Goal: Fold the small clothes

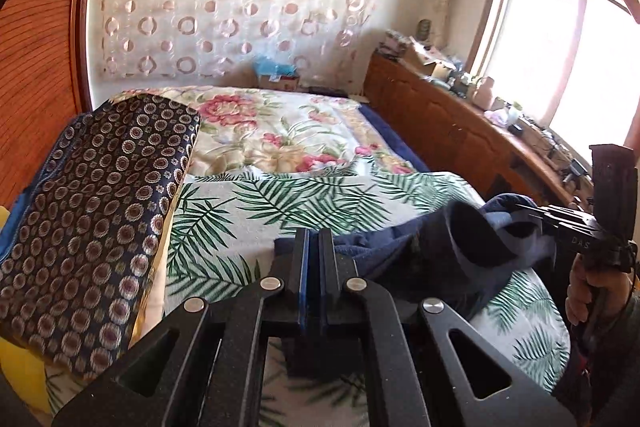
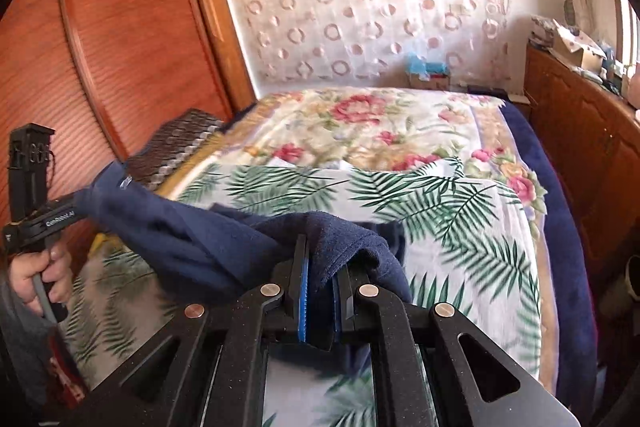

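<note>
At the bottom centre of the right wrist view, the right gripper (image 2: 320, 267) is clenched on a fold of the navy garment (image 2: 208, 239), cloth bulging over its blue pads. The left gripper (image 1: 314, 247), bottom centre of its own view, has its jaws pressed together; navy cloth lies against their right side, so it likely pinches a thin edge, though the frames do not show that clearly. The garment hangs stretched between the two grippers, above the palm-leaf sheet (image 1: 280, 199), probably so that it can be spread out or folded over. A patterned dark cushion (image 1: 96, 211) lies at the left of the left wrist view, and the floral bedspread (image 2: 380, 123) lies farther back.
</note>
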A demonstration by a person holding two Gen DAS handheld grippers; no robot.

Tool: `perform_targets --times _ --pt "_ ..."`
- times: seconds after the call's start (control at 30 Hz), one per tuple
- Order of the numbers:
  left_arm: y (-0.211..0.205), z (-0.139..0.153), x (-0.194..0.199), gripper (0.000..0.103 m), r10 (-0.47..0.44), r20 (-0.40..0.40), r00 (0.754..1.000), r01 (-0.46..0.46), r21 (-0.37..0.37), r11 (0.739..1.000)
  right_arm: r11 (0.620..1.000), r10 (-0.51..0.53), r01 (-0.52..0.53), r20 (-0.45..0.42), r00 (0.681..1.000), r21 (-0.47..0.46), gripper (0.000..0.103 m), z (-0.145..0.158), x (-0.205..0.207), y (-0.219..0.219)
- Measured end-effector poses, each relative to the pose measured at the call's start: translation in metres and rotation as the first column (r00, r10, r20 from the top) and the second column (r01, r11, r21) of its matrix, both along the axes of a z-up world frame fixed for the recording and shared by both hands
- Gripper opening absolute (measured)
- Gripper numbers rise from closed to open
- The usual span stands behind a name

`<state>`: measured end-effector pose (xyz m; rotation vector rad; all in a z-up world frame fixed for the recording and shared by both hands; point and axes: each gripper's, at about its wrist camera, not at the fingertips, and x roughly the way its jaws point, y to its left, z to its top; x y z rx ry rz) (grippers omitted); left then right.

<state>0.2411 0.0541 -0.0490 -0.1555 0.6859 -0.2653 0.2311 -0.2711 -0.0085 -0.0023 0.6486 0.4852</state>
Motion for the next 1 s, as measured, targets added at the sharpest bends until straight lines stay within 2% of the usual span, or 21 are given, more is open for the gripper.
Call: perform_targets --times 0.2,0.27,0.37,0.43,0.53,0.63,0.73,0.8,0.87,0.93,1.0 --pt "0.001 -0.019 0.036 0.005 0.023 -0.045 0.999 -0.023 0.006 1.0 1.0 -0.006 0.006 -0.059 0.998 0.003 0.008 -0.015 0.044 0.009" --pt "0.0 -0.022 0.046 0.005 0.028 -0.053 0.998 -0.028 0.012 1.0 1.0 -0.01 0.011 -0.08 0.997 0.004 0.008 -0.011 0.061 0.011" --pt "-0.001 -0.026 0.057 0.005 0.035 -0.062 0.997 -0.033 0.023 0.999 1.0 -0.01 0.011 -0.082 0.997 0.015 0.019 -0.007 0.07 0.008" --pt "-0.004 -0.028 0.064 0.005 0.038 -0.065 0.997 -0.036 0.035 0.999 1.0 -0.023 0.022 -0.058 0.998 -0.006 0.041 -0.004 0.075 0.007" --pt "-0.006 -0.034 0.069 0.005 0.041 -0.072 0.997 -0.038 0.048 0.998 0.999 -0.026 0.026 -0.001 1.0 -0.032 0.048 0.006 0.068 0.004" --pt "-0.006 -0.034 0.07 0.005 0.053 -0.058 0.997 -0.049 0.069 0.996 0.998 -0.004 0.006 0.033 0.999 -0.069 0.05 0.006 0.056 0.005" --pt "0.001 -0.024 0.065 0.005 0.04 -0.03 0.999 -0.039 0.027 0.999 0.994 0.021 -0.017 0.036 0.999 -0.11 0.05 -0.005 0.046 0.007" --pt "0.006 -0.016 0.061 0.014 0.044 -0.006 0.999 -0.044 0.006 0.999 0.992 0.052 -0.049 0.024 0.998 -0.118 0.05 -0.015 0.043 0.01" --pt "0.007 -0.008 0.055 0.041 0.035 0.025 0.999 -0.035 -0.009 0.999 0.987 0.077 -0.075 0.007 0.997 -0.144 0.05 -0.024 0.043 0.017" --pt "0.007 -0.003 0.048 0.051 0.02 0.043 0.999 -0.019 -0.021 1.0 0.983 0.064 -0.062 0.005 0.998 -0.174 0.05 -0.03 0.051 0.023" --pt "0.003 -0.001 0.043 0.066 0.008 0.046 0.999 -0.007 -0.018 1.0 0.984 0.064 -0.064 -0.005 0.998 -0.164 0.05 -0.033 0.061 0.028"
